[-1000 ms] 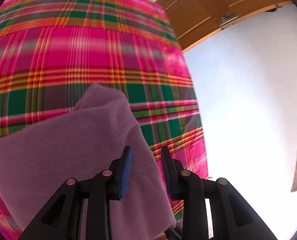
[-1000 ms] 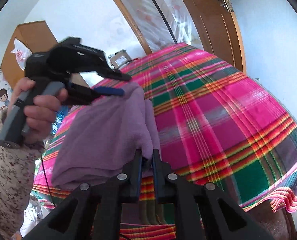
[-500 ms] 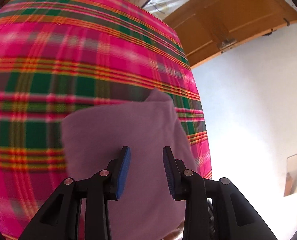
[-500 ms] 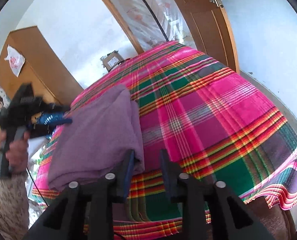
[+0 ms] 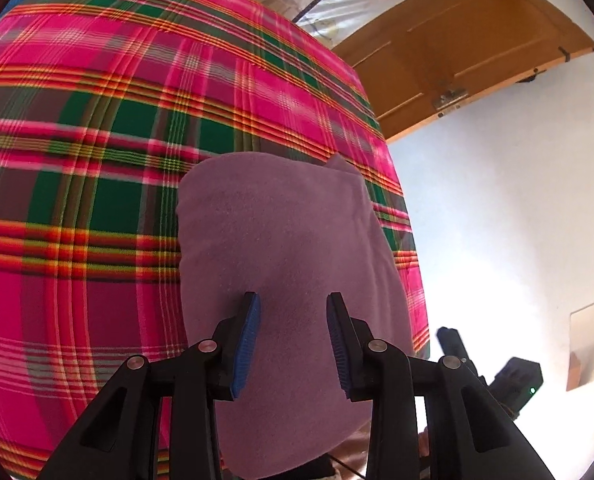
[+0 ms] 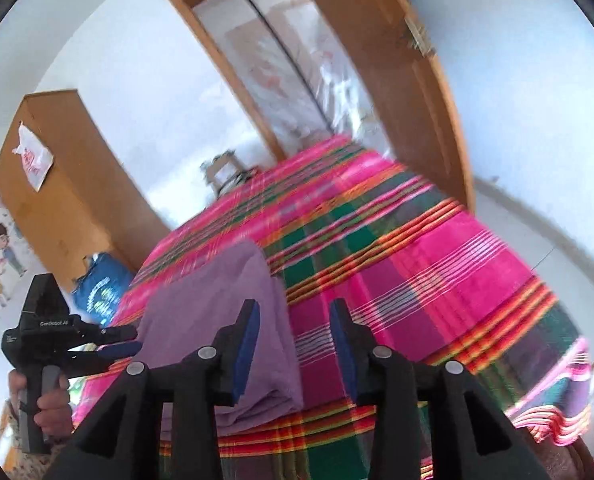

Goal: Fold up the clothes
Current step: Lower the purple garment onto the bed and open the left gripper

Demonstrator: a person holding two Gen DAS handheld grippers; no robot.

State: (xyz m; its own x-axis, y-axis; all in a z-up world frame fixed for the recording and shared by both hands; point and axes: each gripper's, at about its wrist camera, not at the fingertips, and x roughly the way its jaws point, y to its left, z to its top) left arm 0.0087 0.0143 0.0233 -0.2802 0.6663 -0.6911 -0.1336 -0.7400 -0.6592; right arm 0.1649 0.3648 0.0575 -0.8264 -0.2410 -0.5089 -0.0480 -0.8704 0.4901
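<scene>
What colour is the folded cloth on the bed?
Plain purple folded cloth; clearest in the left wrist view.

Plaid bedspread (image 5: 97, 160) bare left of folded purple garment (image 5: 281, 240); wardrobe (image 6: 65, 192) beyond.

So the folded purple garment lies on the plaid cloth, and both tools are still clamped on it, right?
Not quite. The folded purple garment does lie on the plaid cloth, but both tools are open and off it: the left tool in the left wrist view, the right tool in the right wrist view.

Folded purple garment (image 6: 217, 320) lies on the plaid-covered surface (image 6: 437, 264); both hand-held grippers, right (image 6: 293, 344) and left (image 6: 125, 340), gape empty.
</scene>
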